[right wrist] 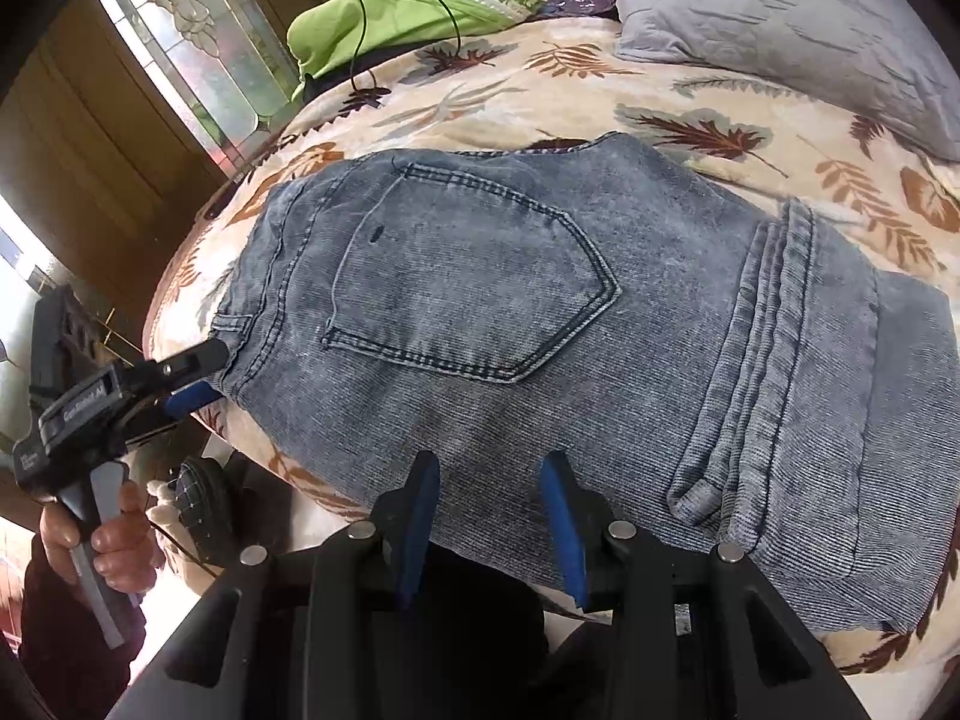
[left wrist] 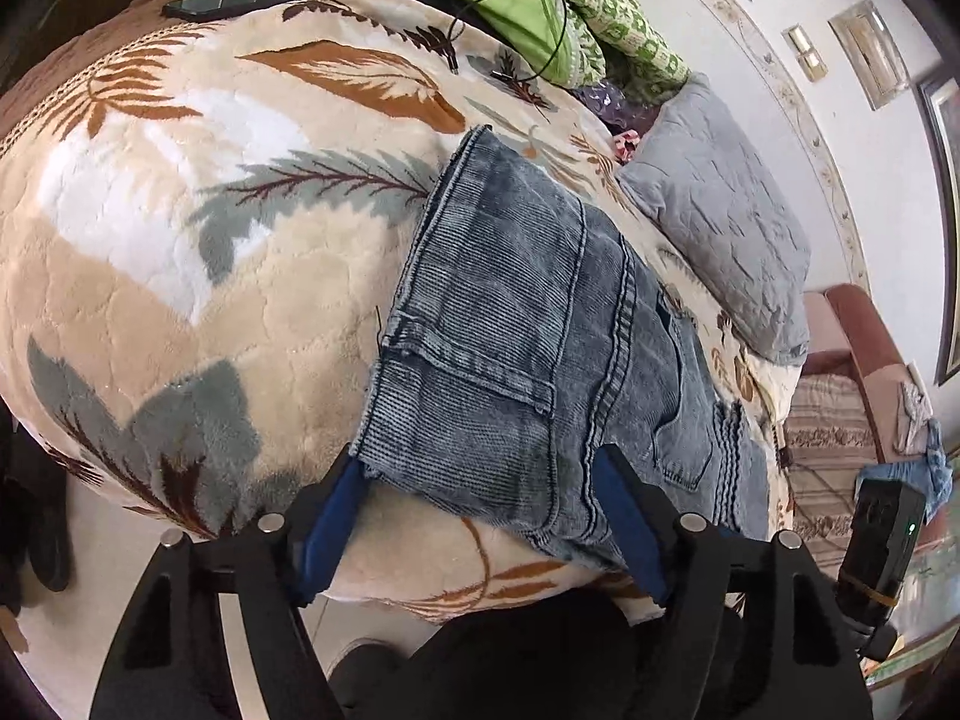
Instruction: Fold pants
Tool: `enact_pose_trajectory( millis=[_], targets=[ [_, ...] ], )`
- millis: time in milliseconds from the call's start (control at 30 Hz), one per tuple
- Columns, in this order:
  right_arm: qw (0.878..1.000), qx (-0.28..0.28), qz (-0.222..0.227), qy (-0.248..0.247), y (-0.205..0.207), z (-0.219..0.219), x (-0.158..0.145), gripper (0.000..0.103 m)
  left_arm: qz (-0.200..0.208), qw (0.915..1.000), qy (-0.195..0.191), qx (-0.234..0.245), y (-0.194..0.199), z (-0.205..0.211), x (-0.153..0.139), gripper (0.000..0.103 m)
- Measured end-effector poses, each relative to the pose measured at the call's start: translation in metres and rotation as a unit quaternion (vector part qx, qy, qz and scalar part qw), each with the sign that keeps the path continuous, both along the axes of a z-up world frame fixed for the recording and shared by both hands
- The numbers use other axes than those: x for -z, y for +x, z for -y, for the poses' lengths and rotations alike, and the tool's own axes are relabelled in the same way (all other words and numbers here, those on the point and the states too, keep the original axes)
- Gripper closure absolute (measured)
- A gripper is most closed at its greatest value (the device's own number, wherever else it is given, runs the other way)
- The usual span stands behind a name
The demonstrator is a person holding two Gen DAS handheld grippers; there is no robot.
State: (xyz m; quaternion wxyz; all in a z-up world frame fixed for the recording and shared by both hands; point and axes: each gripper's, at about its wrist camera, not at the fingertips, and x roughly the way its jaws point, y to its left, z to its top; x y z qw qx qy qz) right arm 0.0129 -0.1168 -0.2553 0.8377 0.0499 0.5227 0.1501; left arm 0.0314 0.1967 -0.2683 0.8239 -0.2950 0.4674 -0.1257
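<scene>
Pants [right wrist: 540, 330] between both grippers' open jaws.

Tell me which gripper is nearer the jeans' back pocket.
Right. The right gripper sits just below the back pocket; the left gripper is at the waistband corner, farther off.

One pants [right wrist: 510, 312], two grippers [right wrist: 489, 516], one pillow [left wrist: 720, 210]

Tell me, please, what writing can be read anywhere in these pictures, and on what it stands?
White lettering along the body of the left gripper, right wrist view: blurred, perhaps "GenRobot AI", not certain.
Small white label lower on the same body: too small to read.
Jeans, blanket, pillow: no writing.
</scene>
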Motion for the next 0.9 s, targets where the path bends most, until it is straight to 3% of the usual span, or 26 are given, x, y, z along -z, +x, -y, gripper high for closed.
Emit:
enact_pose_trajectory(
  millis=[67, 233, 433, 667, 900],
  targets=[
    [1.000, -0.002, -0.001, -0.001, 0.000, -0.001, 0.001, 0.064, -0.002, 0.9999, -0.010, -0.007, 0.000, -0.004, 0.001, 0.034],
    [1.000, -0.005, 0.004, -0.002, -0.001, -0.002, 0.000, 0.064, -0.004, 0.9996, -0.027, -0.003, 0.008, -0.005, 0.002, 0.060],
    [1.000, 0.006, 0.009, 0.001, 0.002, 0.004, -0.002, 0.064, -0.006, 0.9995, -0.028, 0.011, 0.019, 0.006, 0.003, 0.076],
    [1.000, 0.022, 0.015, 0.004, 0.004, 0.018, -0.001, 0.064, 0.004, 0.9997, 0.000, 0.024, 0.022, 0.017, -0.010, 0.085],
    [0.996, 0.078, 0.022, 0.037, 0.012, 0.060, -0.004, 0.064, 0.059, 0.9941, 0.076, 0.052, 0.010, 0.048, -0.054, 0.087]
  ],
)
